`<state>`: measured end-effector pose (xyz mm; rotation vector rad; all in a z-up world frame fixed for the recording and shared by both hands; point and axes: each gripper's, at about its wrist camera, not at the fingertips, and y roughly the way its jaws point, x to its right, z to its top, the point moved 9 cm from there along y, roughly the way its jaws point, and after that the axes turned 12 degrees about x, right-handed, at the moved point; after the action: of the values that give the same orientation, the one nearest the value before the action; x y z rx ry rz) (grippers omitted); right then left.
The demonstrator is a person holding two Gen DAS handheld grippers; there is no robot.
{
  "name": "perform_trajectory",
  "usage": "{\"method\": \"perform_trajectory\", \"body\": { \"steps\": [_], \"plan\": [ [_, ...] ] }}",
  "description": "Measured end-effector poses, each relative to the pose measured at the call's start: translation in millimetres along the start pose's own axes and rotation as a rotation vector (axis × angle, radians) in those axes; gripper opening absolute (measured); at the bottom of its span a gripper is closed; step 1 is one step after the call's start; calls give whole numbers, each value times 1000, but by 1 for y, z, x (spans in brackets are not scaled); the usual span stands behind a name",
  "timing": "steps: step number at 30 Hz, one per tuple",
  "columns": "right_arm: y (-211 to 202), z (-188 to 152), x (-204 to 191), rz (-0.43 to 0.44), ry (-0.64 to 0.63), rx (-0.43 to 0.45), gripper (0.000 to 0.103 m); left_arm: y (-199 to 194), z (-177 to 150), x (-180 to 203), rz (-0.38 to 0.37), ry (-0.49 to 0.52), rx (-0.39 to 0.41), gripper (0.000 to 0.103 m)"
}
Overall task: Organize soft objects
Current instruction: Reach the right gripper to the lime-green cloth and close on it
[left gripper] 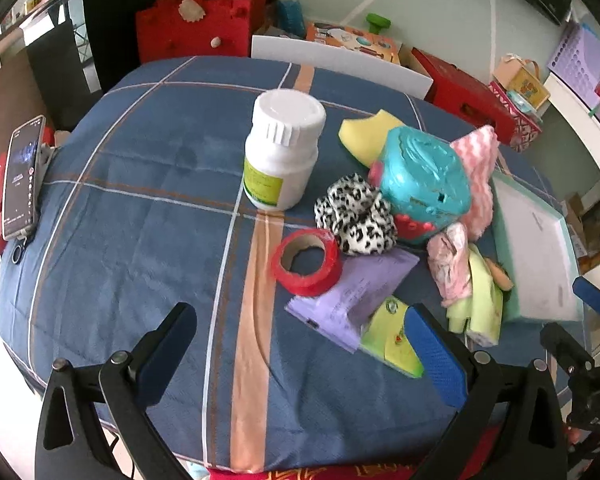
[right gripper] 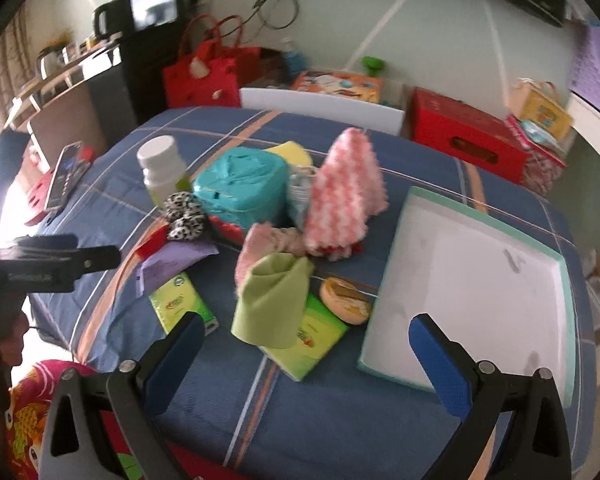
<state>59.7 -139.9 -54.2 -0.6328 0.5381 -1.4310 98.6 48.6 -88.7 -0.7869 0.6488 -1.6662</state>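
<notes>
Both jaws wide apart, empty: left gripper (left gripper: pixel 300 344), right gripper (right gripper: pixel 308 360). Landmark: white tray (right gripper: pixel 480 280), bare. Just left of it, green cloth (right gripper: pixel 274 300); beyond, pink scrunchie (right gripper: pixel 268 242), pink-white cloth (right gripper: pixel 346 196); farthest, leopard scrunchie (right gripper: pixel 184 216). Risk: lifting cloth drags tissue packet (right gripper: pixel 308 340) beneath.

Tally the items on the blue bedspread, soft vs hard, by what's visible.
Soft: 5 (leopard-print scrunchie, pink-and-white fuzzy cloth, pale pink fabric piece, light green cloth, yellow sponge)
Hard: 4 (white plastic bottle, red tape roll, teal plastic container, white tray with teal rim)
Total: 9
</notes>
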Motion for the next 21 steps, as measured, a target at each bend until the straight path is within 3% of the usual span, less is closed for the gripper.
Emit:
{"method": "perform_trajectory", "body": {
  "steps": [5, 10, 16, 21],
  "plan": [
    [16, 1, -4, 27, 14, -36, 103, 14, 4, -7, 20, -14, -27, 103],
    [26, -6, -4, 53, 38, -77, 103, 30, 6, -14, -18, -79, -63, 103],
    [35, -5, -16, 47, -31, -90, 101, 49, 6, -16, -28, -95, -93, 103],
    [49, -6, -21, 41, -50, -103, 87, 61, 5, -15, -38, -87, -99, 101]
  ]
}}
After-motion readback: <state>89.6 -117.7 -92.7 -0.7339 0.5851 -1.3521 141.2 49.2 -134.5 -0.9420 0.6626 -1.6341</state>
